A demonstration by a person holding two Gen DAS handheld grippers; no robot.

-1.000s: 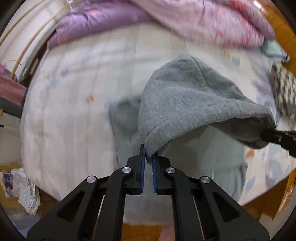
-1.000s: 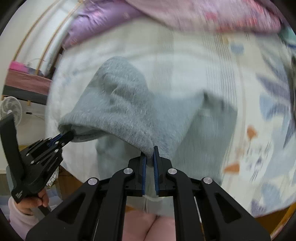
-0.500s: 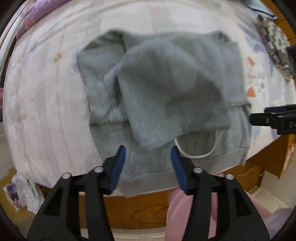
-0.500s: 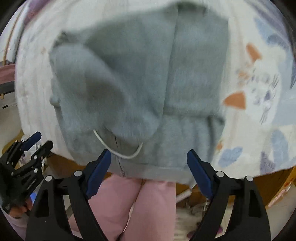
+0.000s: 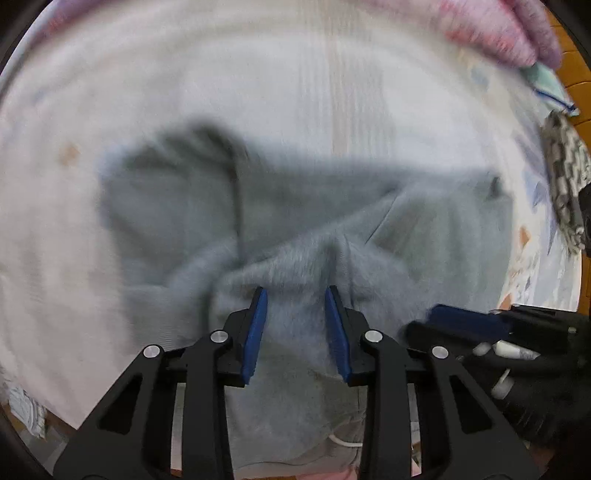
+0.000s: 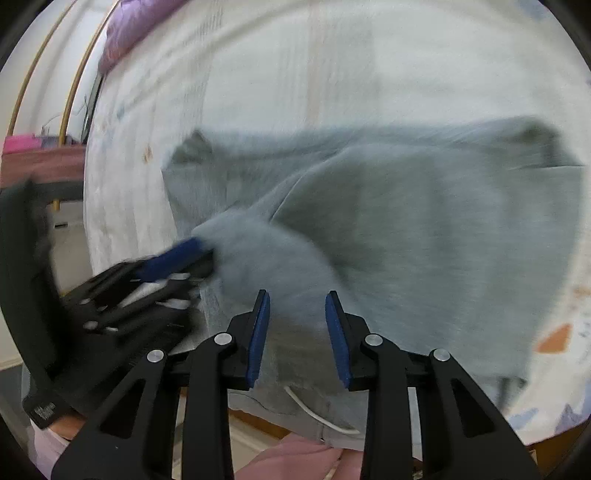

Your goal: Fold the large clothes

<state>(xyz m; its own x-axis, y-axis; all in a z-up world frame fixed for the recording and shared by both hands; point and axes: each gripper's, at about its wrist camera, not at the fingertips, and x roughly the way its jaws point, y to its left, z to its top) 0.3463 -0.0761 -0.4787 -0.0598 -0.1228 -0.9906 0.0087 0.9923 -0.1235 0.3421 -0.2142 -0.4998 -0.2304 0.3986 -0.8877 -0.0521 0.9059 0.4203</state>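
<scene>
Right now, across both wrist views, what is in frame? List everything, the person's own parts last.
hoodie: one, grey, spread on the bed, hood folded toward the near hem
drawstring: one, white, at the near hem
bed sheet: one, white with printed patches, under the hoodie
quilt: one, pink, far right corner
patterned cloth: one, black-and-white, right bed edge
left gripper: black, blue pads, closing over the hood
right gripper: same, closing over the hood
legs: pink trousers, at the bed edge
</scene>
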